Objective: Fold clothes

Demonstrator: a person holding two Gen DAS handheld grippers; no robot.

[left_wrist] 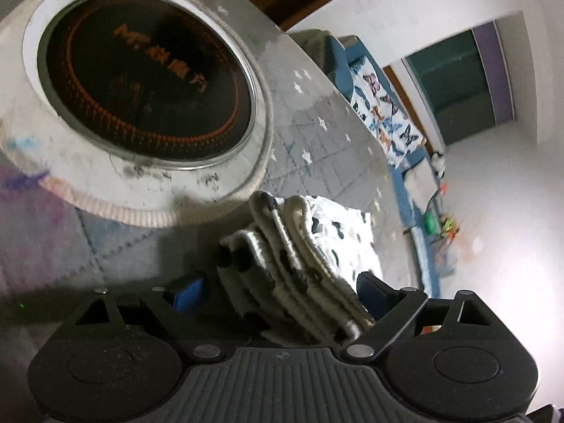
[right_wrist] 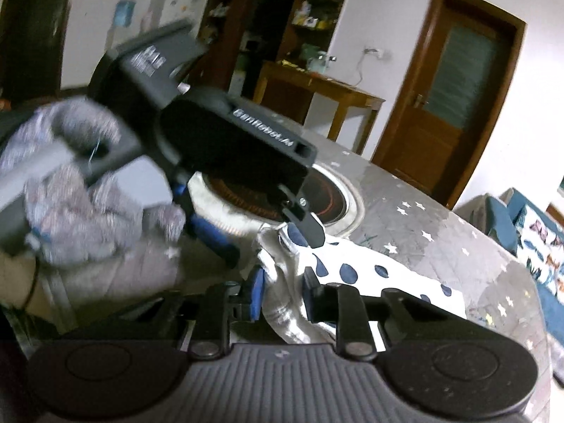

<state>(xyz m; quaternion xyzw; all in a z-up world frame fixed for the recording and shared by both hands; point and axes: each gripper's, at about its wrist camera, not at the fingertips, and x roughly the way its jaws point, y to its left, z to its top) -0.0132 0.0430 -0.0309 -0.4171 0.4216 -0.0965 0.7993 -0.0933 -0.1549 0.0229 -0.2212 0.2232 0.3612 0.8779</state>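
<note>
Clothes, here one white garment with dark blue spots [right_wrist: 370, 275], lay on the round table [right_wrist: 458, 211] just beside the dark glass hob [left_wrist: 148, 84] set into its middle. Both of my grippers were working at the same end of the cloth.

Left gripper [left_wrist: 278, 292]: the stacked, ribbed edges of the garment ran between its blue pads. The jaws stood fairly wide, and I could not tell whether the pads pressed on the stack or only flanked it.

Right gripper [right_wrist: 282, 296]: jaws drawn near together, with a bunched white fold of the garment between them. It appeared to be clamped on that fold, though the contact itself was partly hidden.

My gloved left hand [right_wrist: 81, 190], seen blurred in the right wrist view, held the left gripper's handle above the cloth.

Risks, as I judged them:
- The stack at the left gripper had several layers. A loose or shallow grip could have let the lower layers slip out, so the fold would open or skew.
- The two grippers sat very close together. A careless swing could have knocked one against the other, or trapped cloth between them.
- The garment's edge lay next to the hob rim [left_wrist: 225, 190]. A drag toward the middle could have pulled cloth onto the glass; I could not tell whether it was hot.
- The far end of the garment rested free on the table cover and could have trailed or bunched if I lifted unevenly.
</note>
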